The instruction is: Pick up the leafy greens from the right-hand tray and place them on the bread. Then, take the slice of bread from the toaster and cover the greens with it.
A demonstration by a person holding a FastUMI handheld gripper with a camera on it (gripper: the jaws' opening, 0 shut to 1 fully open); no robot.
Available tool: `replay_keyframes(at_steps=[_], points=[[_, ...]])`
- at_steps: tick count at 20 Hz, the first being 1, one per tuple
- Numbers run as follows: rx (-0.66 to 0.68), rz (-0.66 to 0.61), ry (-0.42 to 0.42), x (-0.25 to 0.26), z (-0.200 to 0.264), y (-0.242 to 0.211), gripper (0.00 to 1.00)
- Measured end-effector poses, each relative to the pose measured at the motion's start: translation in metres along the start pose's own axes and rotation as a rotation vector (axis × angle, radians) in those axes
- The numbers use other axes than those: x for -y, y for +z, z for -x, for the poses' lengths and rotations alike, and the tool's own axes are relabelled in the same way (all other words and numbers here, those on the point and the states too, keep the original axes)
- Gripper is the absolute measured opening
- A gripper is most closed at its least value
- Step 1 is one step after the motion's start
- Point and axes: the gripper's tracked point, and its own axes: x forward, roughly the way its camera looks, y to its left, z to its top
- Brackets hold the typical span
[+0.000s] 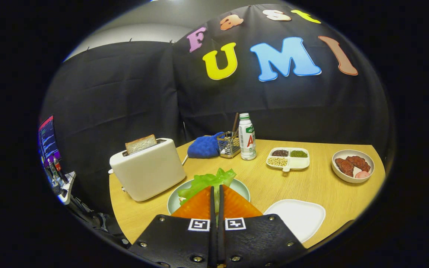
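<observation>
My gripper (216, 187) is shut on the leafy greens (207, 181), a thin strip of leaf showing in the narrow slit between the fingers. The bright green leaves fan out just past the fingertips, over the pale green plate (242, 187). At the plate's left side a small pale bit (181, 200) peeks out under the leaves; I cannot tell if it is the bread. Left of the plate stands the white toaster (148, 169) with a toasted bread slice (140, 143) sticking up from its slot.
A white tray (296, 217) lies right of the fingers on the wooden table (311, 186). Farther back are a blue cloth (204, 146), a wire utensil holder (229, 144), a white bottle (247, 137), a divided dish of beans (288, 158) and a bowl of meat (352, 165).
</observation>
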Motion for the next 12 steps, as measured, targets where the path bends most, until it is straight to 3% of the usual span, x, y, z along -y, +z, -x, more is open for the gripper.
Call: replay_keyframes(at_steps=[10, 12], points=[[-0.061, 0.04, -0.029, -0.014, -0.041, -0.031, 0.01], [-0.069, 0.04, -0.045, -0.01, -0.047, -0.036, 0.05]])
